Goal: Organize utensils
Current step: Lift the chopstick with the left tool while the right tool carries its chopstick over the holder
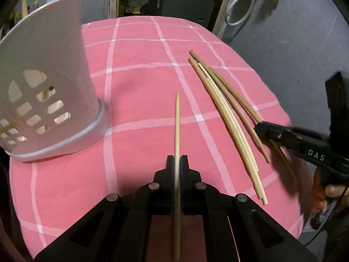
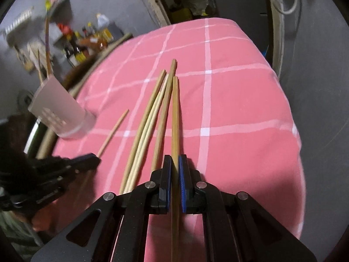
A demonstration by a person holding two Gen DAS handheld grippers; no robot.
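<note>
1. The white holder (image 1: 50, 91) stands at ten o'clock on the pink surface (image 1: 141, 50); light, tippable.
2. Loose chopsticks (image 1: 226, 118) lie at two o'clock: stiff, thin, slippery.
3. Our left gripper (image 1: 177, 163) clamps a pale chopstick (image 1: 177, 118) near its thick end.
4. Our right gripper (image 2: 174, 163) pinches a darker chopstick (image 2: 175, 113) likewise.

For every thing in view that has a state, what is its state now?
Left tongs: shut on one pale chopstick.
Right tongs: shut on one darker chopstick.
Loose chopsticks: lying bunched on the pink cloth.
White holder: upright on the cloth, sticks already inside.
</note>
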